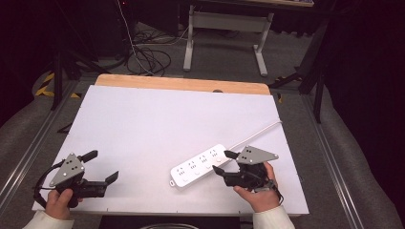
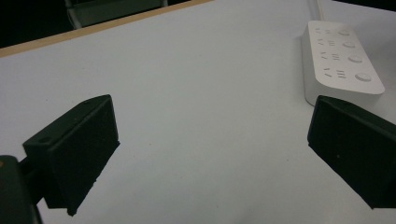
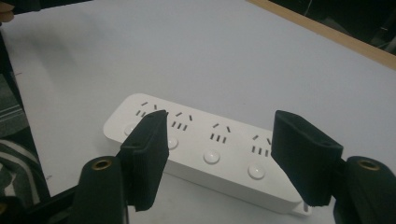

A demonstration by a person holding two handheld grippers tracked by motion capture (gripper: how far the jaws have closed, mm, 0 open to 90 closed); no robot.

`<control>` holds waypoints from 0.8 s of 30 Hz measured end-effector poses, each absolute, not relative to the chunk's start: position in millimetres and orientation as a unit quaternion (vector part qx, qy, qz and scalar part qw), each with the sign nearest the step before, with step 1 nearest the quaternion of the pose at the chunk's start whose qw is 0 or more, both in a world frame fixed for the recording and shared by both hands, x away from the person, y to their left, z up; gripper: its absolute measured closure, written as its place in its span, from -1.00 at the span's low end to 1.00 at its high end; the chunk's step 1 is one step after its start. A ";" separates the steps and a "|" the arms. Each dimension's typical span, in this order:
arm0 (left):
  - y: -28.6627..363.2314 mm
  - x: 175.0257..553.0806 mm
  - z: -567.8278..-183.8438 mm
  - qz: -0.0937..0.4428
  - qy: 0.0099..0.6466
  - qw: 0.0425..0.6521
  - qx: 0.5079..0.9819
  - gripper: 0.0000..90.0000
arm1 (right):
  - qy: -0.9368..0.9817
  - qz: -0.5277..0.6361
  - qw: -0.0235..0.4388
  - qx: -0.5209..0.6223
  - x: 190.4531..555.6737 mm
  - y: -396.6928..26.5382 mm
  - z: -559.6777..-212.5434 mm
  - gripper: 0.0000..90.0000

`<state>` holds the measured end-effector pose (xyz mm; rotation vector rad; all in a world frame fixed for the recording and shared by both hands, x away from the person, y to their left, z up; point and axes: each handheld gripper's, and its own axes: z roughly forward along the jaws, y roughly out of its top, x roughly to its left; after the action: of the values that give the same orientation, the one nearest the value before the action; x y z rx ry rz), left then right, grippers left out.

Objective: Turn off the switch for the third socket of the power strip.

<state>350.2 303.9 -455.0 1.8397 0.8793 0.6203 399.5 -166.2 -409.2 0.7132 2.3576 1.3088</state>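
White power strip (image 1: 199, 166) lies flat on the white table (image 1: 157, 124), front-right area, angled so its long axis runs from near-left to far-right. Four socket groups on top, each with a round button beside it. Its white cable (image 1: 255, 136) leaves the far end and runs toward the table's right edge.

Right gripper (image 1: 225, 162) sits just beside the strip's far-right end, held in the right hand (image 1: 258, 193). Jaws apart, nothing between them. One jaw tip is at the strip's end, the other just off its near side; can't tell from the high view if either touches. In the right gripper view the power strip (image 3: 205, 149) lies crosswise just past the jaws, the gap spanning about two socket groups, jaws above or in front of the strip, not clamped on it.

Left gripper (image 1: 102, 167) is at the front-left of the table, well apart from the strip, held in the left hand (image 1: 59, 202). Jaws wide apart, empty. Left gripper view: bare table between the jaws, power strip (image 2: 341, 60) at upper right beyond the right-hand jaw.

Grey three-cornered plates on top of both grippers. Light wood strip (image 1: 181, 84) along the table's far edge.
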 end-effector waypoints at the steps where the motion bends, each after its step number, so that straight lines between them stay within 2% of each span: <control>1: 303.9 350.2 -455.0 0.255 0.361 0.484 0.755 -0.95 | 0.832 0.462 0.175 0.252 399.5 -166.2 -409.2 -0.18; 24: 302.8 349.9 -455.4 0.251 0.363 0.484 0.755 -0.95 | 0.862 0.446 0.138 0.196 409.8 -111.3 -402.4 -0.08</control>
<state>349.9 302.8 -455.4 1.8393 0.8835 0.6114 409.8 -111.3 -402.4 0.5673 2.4931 1.2913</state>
